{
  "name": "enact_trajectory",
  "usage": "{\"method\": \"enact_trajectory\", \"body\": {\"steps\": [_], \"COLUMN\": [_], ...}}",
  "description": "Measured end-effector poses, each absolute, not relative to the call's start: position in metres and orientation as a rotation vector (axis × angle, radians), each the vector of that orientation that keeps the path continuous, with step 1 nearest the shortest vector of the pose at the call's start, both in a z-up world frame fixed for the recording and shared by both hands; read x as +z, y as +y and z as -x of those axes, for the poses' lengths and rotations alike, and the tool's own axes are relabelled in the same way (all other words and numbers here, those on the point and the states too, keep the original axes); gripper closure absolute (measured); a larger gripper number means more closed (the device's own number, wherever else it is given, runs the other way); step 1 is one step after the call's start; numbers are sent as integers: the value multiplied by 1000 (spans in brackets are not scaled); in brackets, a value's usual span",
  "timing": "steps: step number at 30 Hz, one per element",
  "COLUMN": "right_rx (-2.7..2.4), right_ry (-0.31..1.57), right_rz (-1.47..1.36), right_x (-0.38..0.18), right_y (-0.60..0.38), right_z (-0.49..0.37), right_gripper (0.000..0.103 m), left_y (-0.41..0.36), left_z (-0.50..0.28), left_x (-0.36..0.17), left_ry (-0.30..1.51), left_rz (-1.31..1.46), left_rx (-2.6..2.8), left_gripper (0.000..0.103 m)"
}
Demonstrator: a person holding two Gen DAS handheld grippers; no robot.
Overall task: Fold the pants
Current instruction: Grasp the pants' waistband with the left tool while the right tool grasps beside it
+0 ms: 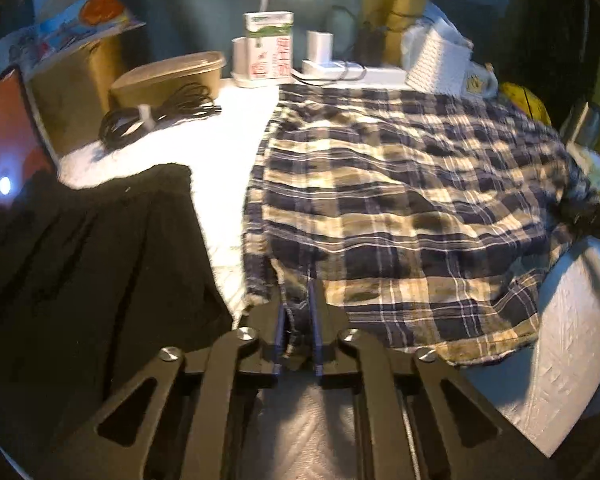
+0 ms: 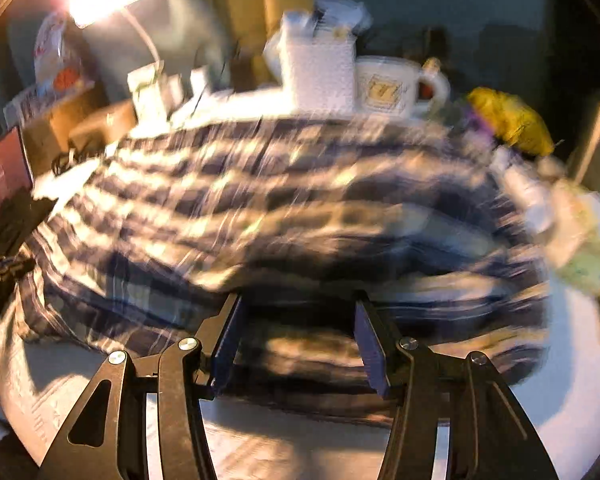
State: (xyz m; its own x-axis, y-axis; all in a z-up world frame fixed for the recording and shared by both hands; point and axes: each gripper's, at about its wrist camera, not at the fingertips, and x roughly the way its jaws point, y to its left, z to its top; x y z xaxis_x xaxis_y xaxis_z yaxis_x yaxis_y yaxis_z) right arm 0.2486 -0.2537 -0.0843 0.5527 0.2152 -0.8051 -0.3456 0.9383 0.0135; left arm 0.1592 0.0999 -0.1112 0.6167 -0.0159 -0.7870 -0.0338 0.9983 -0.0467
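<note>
The plaid pants (image 1: 400, 200), navy and cream, lie spread over the white table. My left gripper (image 1: 298, 304) is shut on a fold of the pants at their near left edge. In the right wrist view the pants (image 2: 280, 200) are blurred by motion. My right gripper (image 2: 300, 312) is open, its jaws wide apart over the near edge of the pants, holding nothing. The right gripper also shows as a dark shape at the right edge of the left wrist view (image 1: 592, 218).
A black garment (image 1: 92, 260) lies left of the pants. A coiled black cable (image 1: 156, 114), a brown tub (image 1: 168, 76), cartons (image 1: 268, 44) and a white basket (image 1: 436, 60) line the back. A mug (image 2: 392, 84) and a yellow bag (image 2: 508, 120) stand at the back right. A screen (image 1: 8, 140) stands far left.
</note>
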Motion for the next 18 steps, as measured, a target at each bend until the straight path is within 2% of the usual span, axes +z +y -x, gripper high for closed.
{"method": "enact_trajectory", "body": {"steps": [9, 14, 15, 17, 18], "right_rx": [317, 349, 357, 363, 364], "right_ry": [932, 913, 905, 876, 868], "right_rz": [213, 183, 170, 139, 131], "right_x": [-87, -69, -64, -50, -46], "right_y": [-240, -246, -249, -257, -259], "right_z": [-261, -258, -257, -253, -252], "right_gripper": [44, 44, 44, 44, 44], "left_y": [109, 123, 125, 127, 126], "left_z": [-156, -161, -163, -173, -180], "left_x": [-104, -76, -68, -56, -53], "left_ry": [914, 897, 870, 832, 820], "left_rz": [15, 16, 16, 34, 39], "left_rx": [123, 118, 119, 99, 83], "left_gripper": [96, 94, 91, 63, 56]}}
